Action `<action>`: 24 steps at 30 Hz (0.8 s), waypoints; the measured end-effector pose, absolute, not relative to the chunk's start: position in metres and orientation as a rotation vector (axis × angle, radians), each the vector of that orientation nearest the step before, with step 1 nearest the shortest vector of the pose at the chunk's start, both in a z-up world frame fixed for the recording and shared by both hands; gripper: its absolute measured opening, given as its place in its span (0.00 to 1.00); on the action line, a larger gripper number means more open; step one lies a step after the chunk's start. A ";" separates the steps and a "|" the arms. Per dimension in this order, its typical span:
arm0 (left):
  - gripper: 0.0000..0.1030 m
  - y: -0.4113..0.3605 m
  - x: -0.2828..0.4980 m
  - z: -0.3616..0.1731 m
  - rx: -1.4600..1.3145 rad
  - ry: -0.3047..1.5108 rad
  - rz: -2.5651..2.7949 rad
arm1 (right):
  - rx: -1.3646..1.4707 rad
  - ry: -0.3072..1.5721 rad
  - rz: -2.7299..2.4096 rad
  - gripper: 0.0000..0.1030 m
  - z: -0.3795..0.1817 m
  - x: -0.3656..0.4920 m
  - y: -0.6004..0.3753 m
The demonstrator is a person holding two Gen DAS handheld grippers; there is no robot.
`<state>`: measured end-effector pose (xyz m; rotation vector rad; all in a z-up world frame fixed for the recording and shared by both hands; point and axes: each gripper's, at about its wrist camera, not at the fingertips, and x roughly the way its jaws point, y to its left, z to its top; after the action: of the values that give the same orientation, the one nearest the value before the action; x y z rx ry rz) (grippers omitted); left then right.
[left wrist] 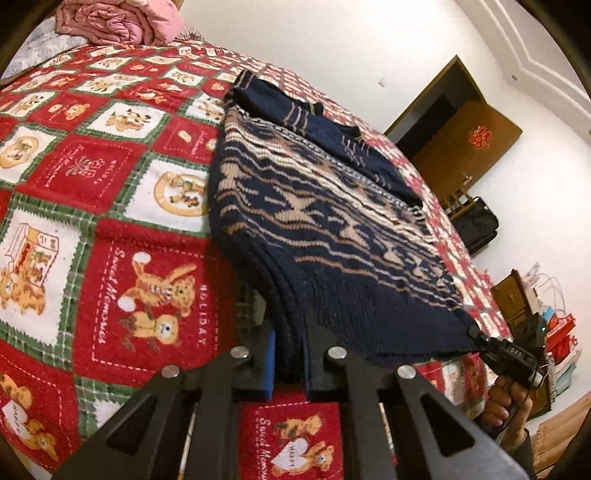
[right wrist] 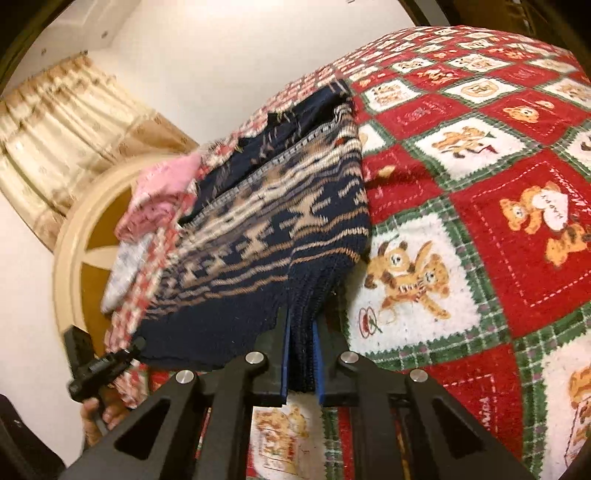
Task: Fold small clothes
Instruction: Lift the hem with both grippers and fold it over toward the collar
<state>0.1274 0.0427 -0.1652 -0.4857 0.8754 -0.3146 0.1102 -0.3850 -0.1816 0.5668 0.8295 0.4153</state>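
A navy knitted sweater (left wrist: 325, 221) with tan and cream patterns lies on a red, white and green teddy-bear blanket (left wrist: 110, 206). Its sleeves look folded across the far part. My left gripper (left wrist: 290, 354) is shut on the near left corner of the ribbed hem, blue pads pressing the knit. In the right wrist view the same sweater (right wrist: 273, 229) stretches away, and my right gripper (right wrist: 303, 365) is shut on the hem's other corner. The hem hangs stretched and lifted between the two grippers. Each view shows the other gripper, held in a hand, at the far end of the hem.
A pink quilt (left wrist: 122, 22) is bundled at the bed's far end. A brown door (left wrist: 469, 147), dark bags and a wooden cabinet with boxes (left wrist: 554, 332) stand beyond the bed. A beige curtain (right wrist: 62, 125) and round headboard (right wrist: 85, 236) show in the right wrist view.
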 end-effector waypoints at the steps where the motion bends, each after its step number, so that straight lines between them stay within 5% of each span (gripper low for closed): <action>1: 0.11 0.043 0.128 -0.165 -0.486 0.873 -0.317 | 0.570 0.824 0.419 0.10 -0.180 0.110 -0.386; 24: 0.11 0.044 0.202 -0.110 -0.444 0.769 -0.386 | 0.523 0.688 0.441 0.09 -0.107 0.192 -0.380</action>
<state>0.2017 0.0443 -0.1095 -0.4443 0.7688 -0.3859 0.1917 -0.3796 -0.1071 0.5225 0.6884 0.4412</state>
